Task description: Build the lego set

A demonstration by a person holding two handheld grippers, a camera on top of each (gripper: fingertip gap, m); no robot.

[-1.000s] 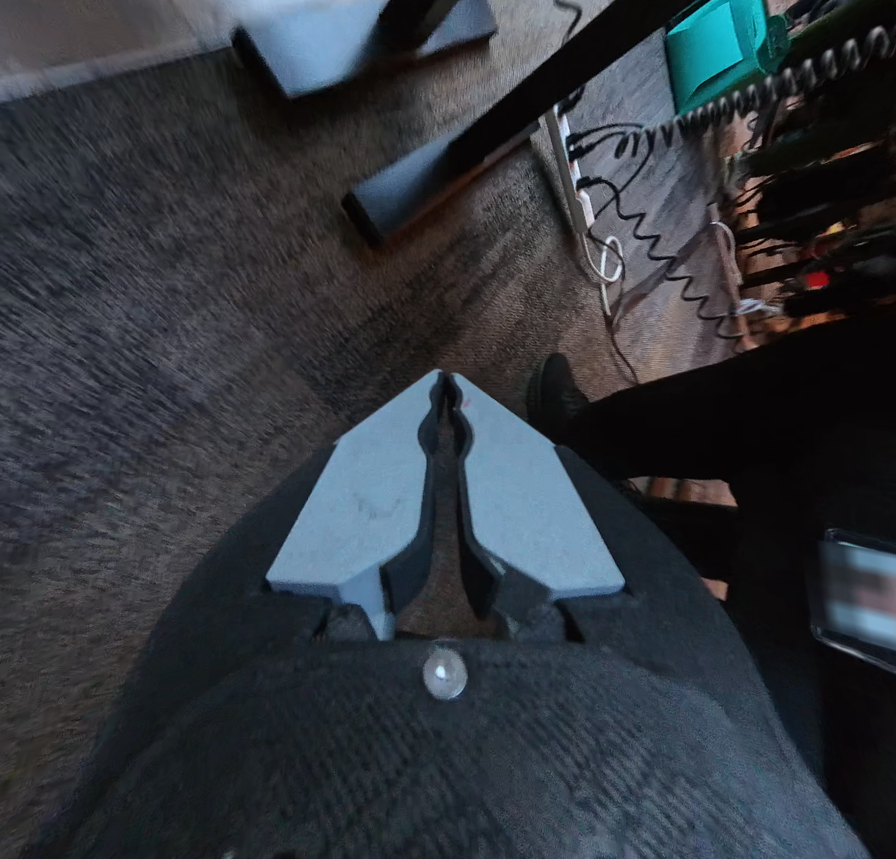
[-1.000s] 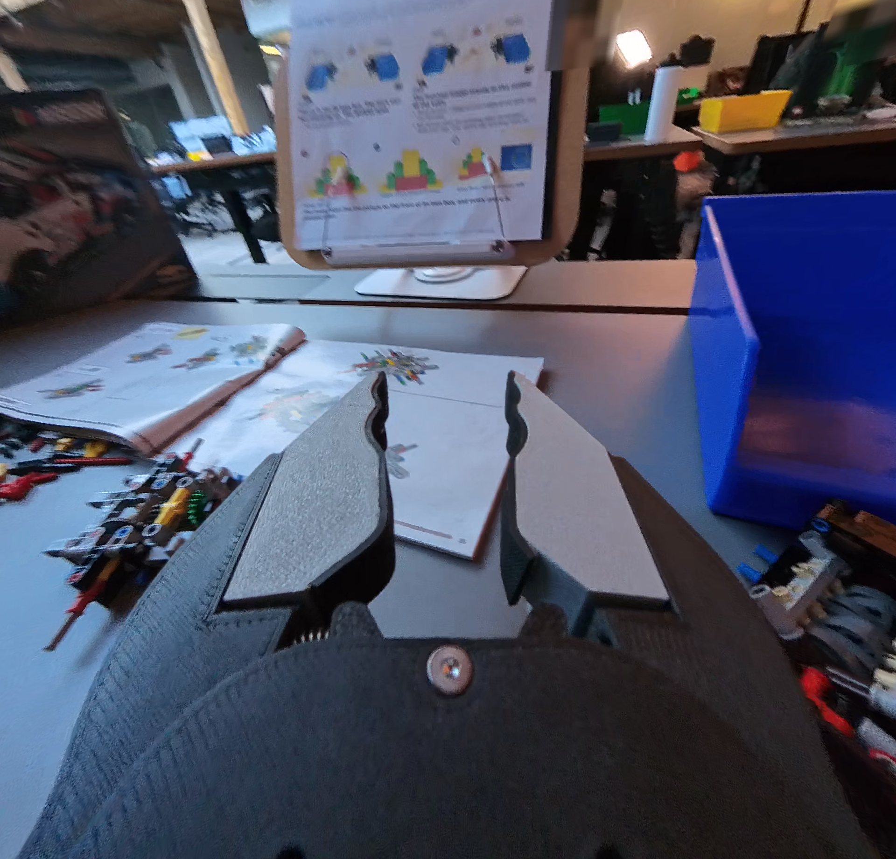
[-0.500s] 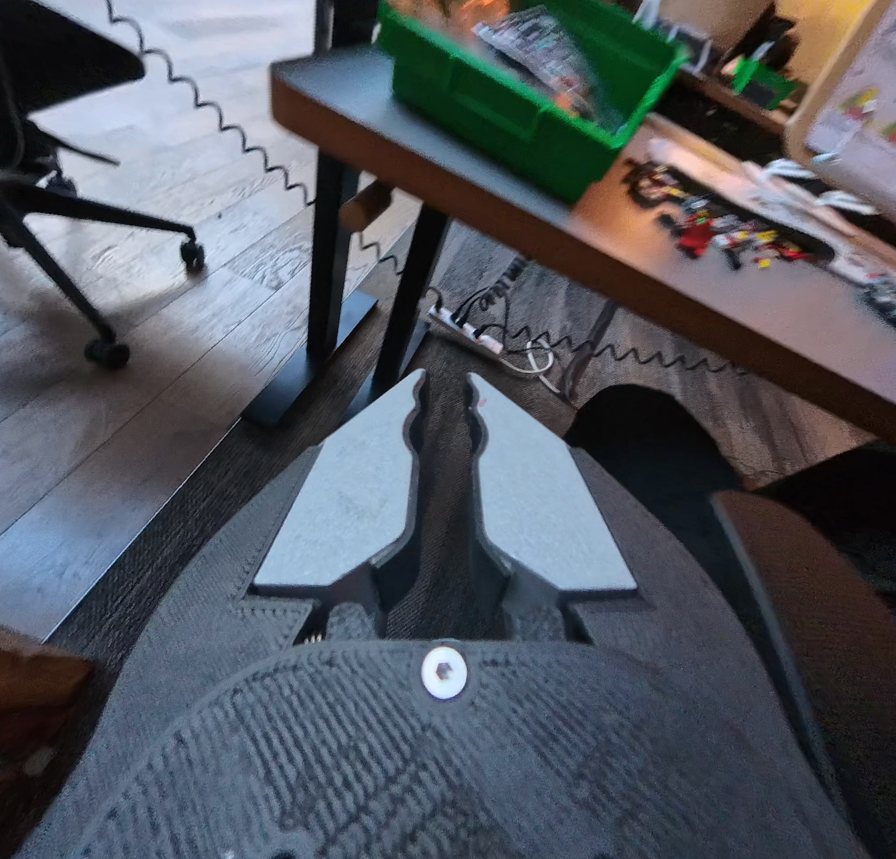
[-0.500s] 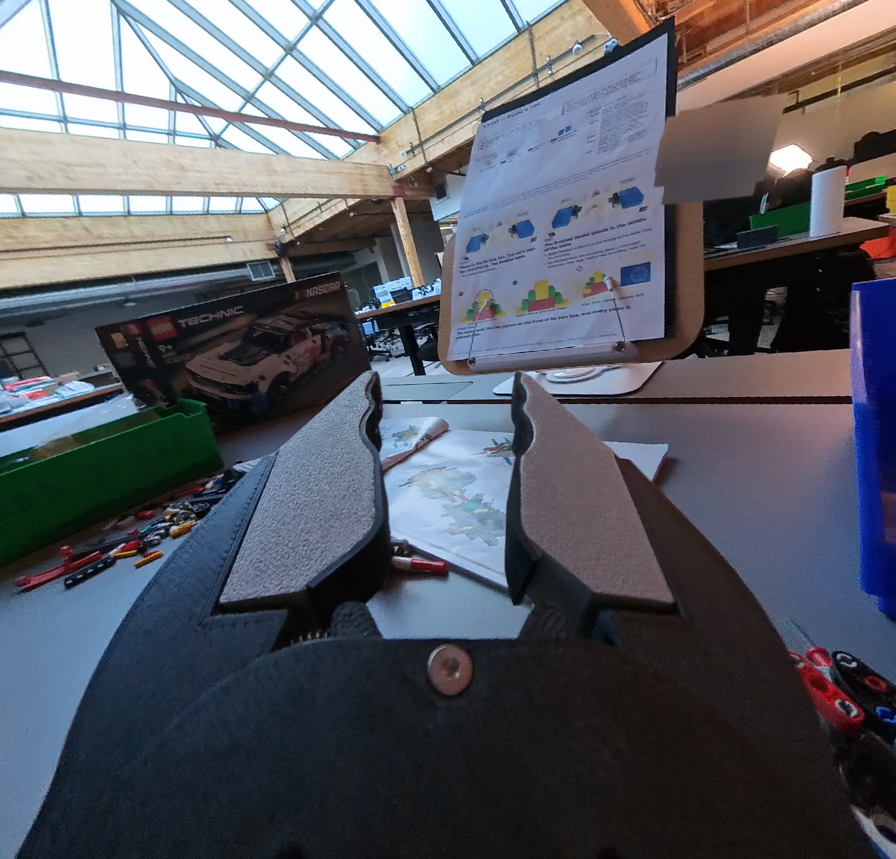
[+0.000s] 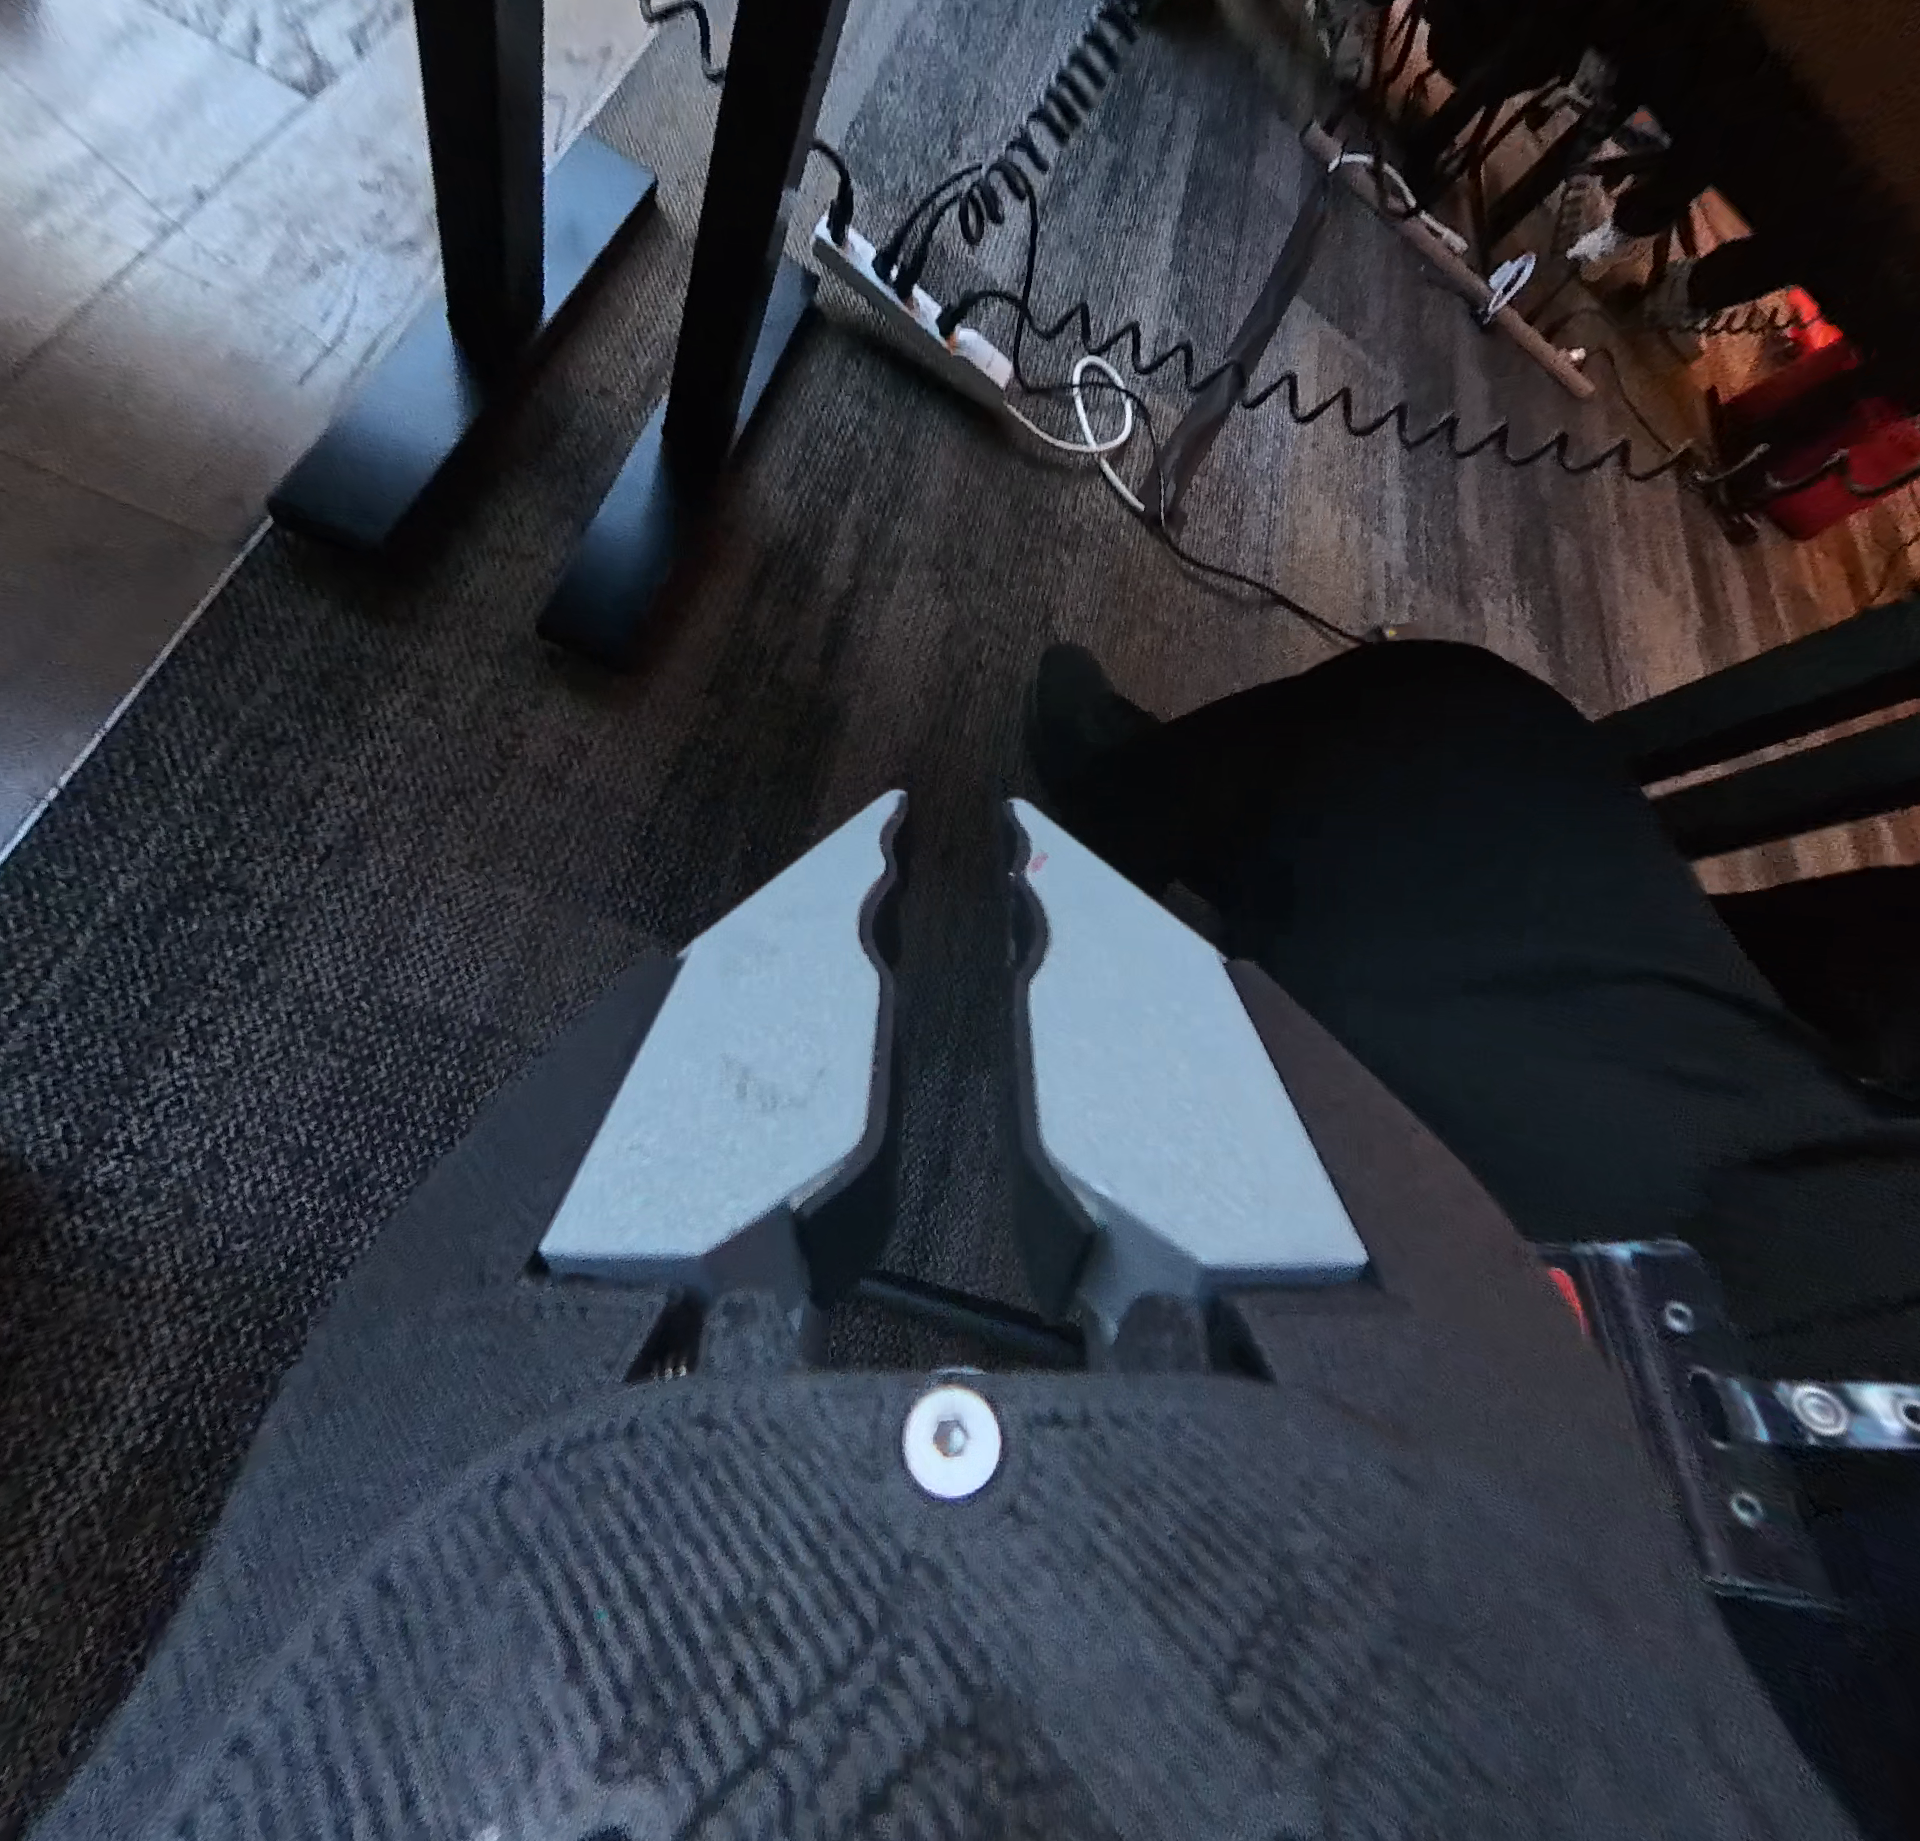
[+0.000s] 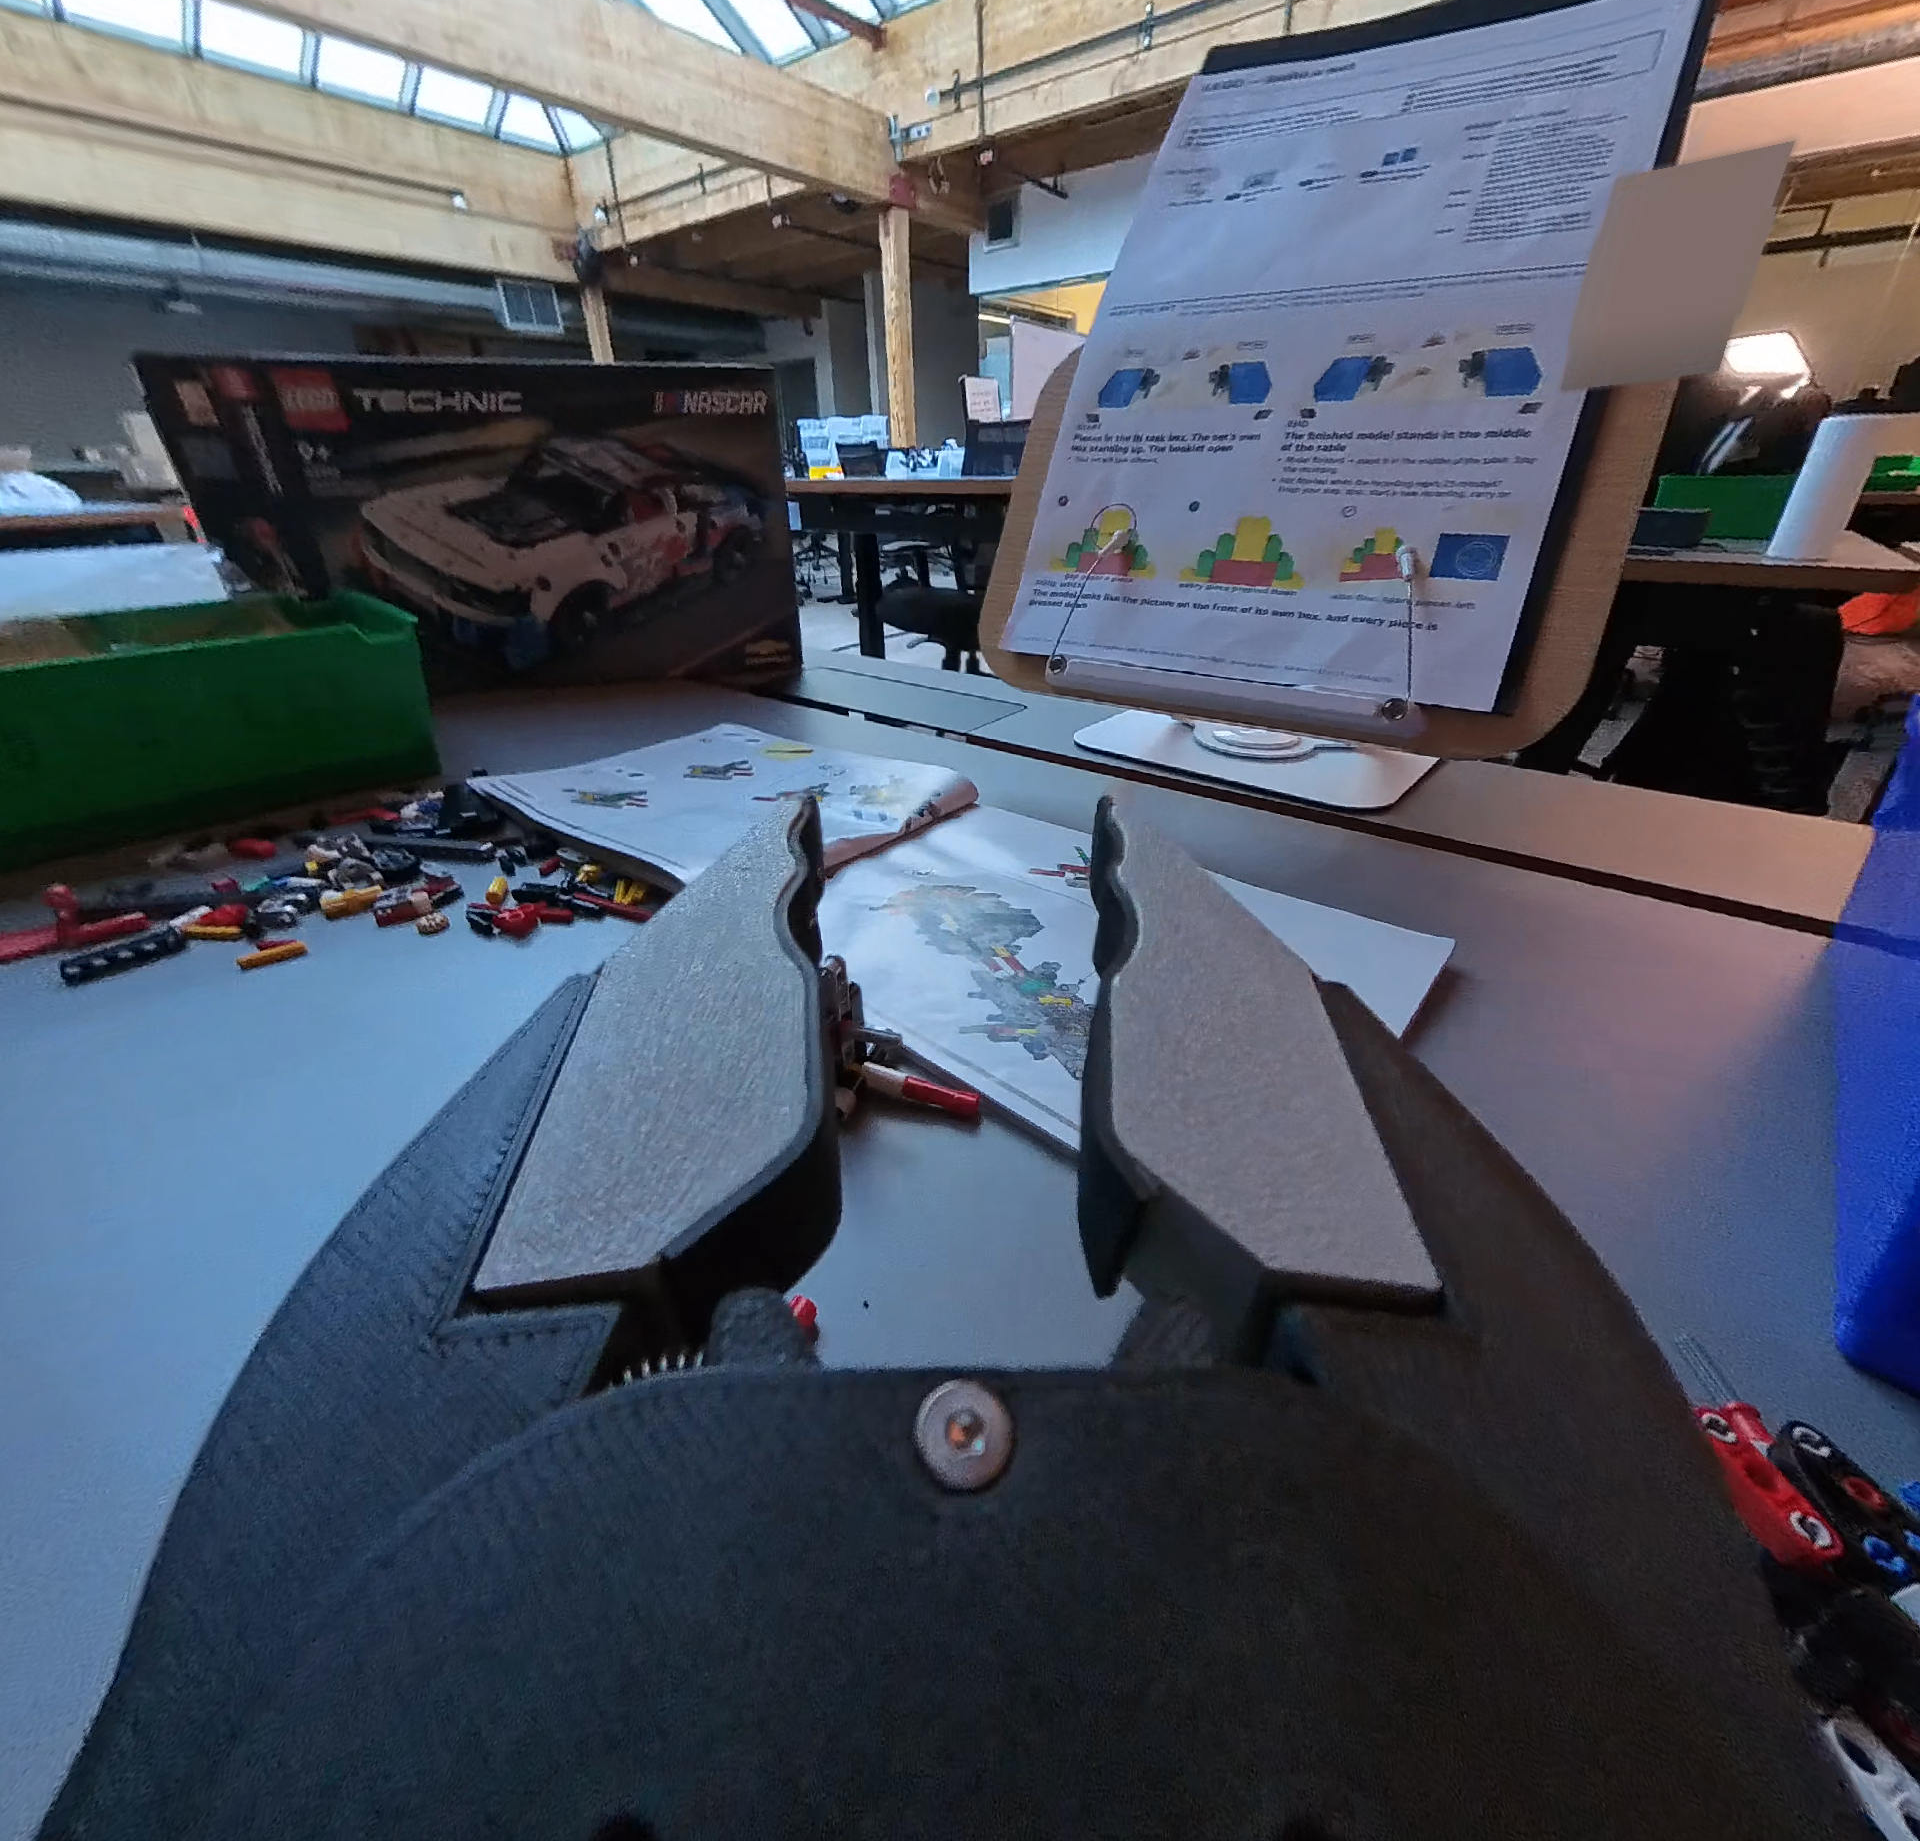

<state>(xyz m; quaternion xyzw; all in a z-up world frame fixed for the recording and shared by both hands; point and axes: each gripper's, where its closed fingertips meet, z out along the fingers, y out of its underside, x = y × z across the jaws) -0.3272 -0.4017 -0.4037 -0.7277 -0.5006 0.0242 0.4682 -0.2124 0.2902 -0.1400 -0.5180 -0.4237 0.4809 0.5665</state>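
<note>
Loose building pieces (image 6: 343, 898) in red, black and yellow lie scattered toward the left edge of the grey table (image 6: 312, 1116), in front of a green bin (image 6: 208, 711) and an upright set box (image 6: 499, 513) that shows a white car. An open booklet (image 6: 987, 918) lies flat near the middle of the table, a stand with a printed sheet (image 6: 1330, 389) rises at the far edge, and a blue bin (image 6: 1881, 1064) sits at the right edge. The right gripper (image 6: 951, 825) is held low over the table, pointing across the booklet, its fingers wide apart and clamped on nothing. A small part-built assembly (image 6: 883, 1053) with a red-tipped pin lies on the table just beside the inner face of its left-hand finger, and the opposite pad stands well clear of it. More pieces (image 6: 1818, 1521) show at the near right corner. The left gripper (image 5: 956, 804) is off the table altogether, angled down at the dark carpet (image 5: 364, 908), its fingers a narrow slot apart with only carpet showing between them. A dark trouser leg (image 5: 1403, 856) and shoe (image 5: 1081, 711) lie just to its right. Black desk legs (image 5: 478, 181) and a white power strip (image 5: 914, 321) stand farther off.
</note>
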